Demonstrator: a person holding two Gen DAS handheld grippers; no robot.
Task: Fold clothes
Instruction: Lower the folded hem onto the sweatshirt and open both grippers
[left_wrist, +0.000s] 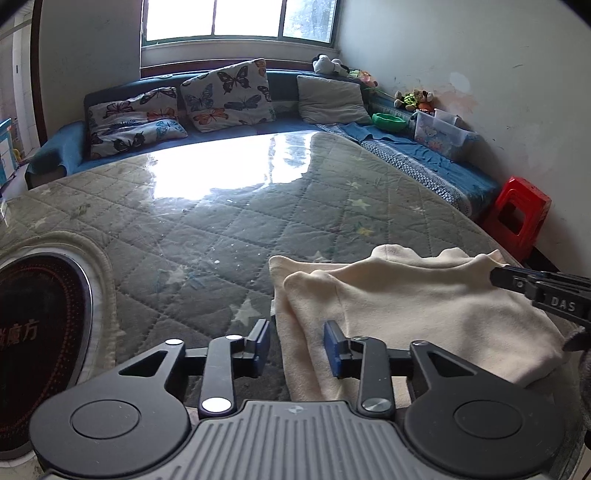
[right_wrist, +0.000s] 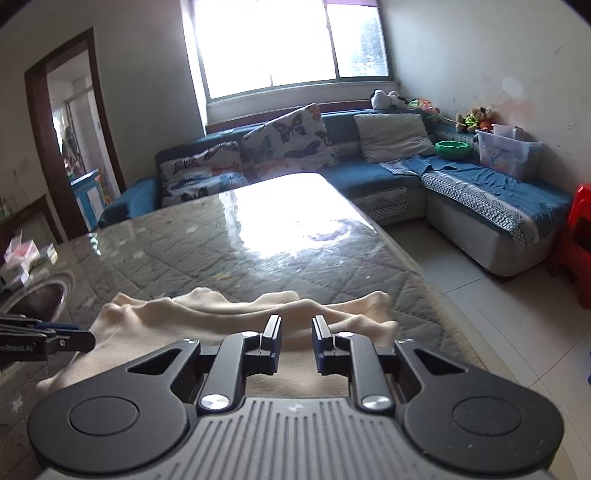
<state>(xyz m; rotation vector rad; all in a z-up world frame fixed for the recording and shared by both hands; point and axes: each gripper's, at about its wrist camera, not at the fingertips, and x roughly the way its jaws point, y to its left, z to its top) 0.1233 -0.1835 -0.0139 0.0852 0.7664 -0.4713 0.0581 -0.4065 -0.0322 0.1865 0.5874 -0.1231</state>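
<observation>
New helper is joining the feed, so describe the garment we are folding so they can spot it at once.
Find the big table with the grey quilted, star-patterned cover in front of the blue sofa. At its near end, between the left gripper and the right gripper, lies the cream garment. It is the only plain, pale cloth there, partly folded, with layered edges.

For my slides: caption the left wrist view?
Left gripper open over the folded cream garment on a quilted table.
</observation>
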